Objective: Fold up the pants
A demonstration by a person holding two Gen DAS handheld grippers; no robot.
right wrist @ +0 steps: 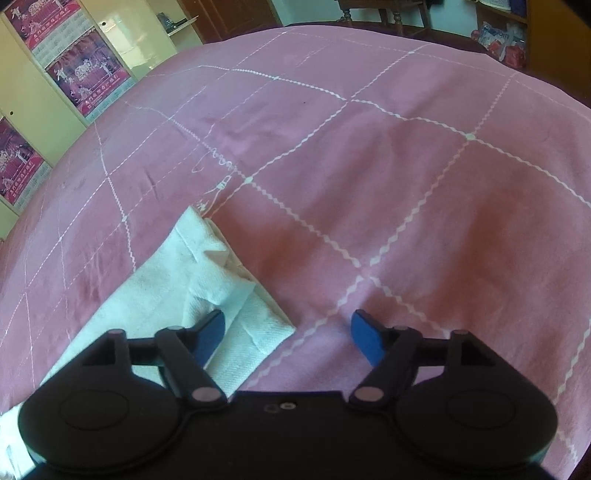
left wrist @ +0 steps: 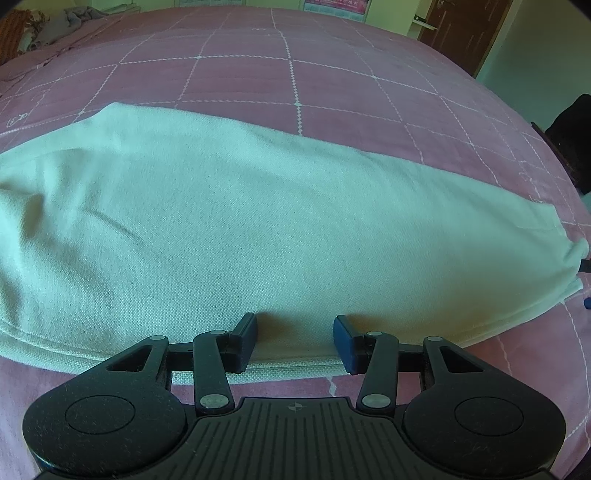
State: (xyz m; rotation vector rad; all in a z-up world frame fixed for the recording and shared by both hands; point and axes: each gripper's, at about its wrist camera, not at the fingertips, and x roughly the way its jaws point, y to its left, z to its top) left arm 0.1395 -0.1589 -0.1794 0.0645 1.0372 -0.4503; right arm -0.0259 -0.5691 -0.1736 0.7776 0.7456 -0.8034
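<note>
White pants [left wrist: 258, 229] lie folded lengthwise across a pink checked bedspread [left wrist: 295, 74], waist end to the left, leg cuffs to the right. My left gripper [left wrist: 295, 339] is open, its fingers resting on the near edge of the pants around mid-length, holding nothing. In the right wrist view the cuff end of the pants [right wrist: 207, 280] lies at lower left, slightly rumpled. My right gripper [right wrist: 288, 332] is open just above the cuffs; its left finger [right wrist: 210, 332] is over the cloth, its right finger over bare bedspread [right wrist: 406, 184].
A pile of clothes [left wrist: 55, 26] sits at the bed's far left corner. A brown door [left wrist: 465, 29] and a dark chair [left wrist: 569, 140] stand to the right. Cupboards with posters [right wrist: 81, 66] line the left wall; wooden furniture [right wrist: 388, 11] stands beyond the bed.
</note>
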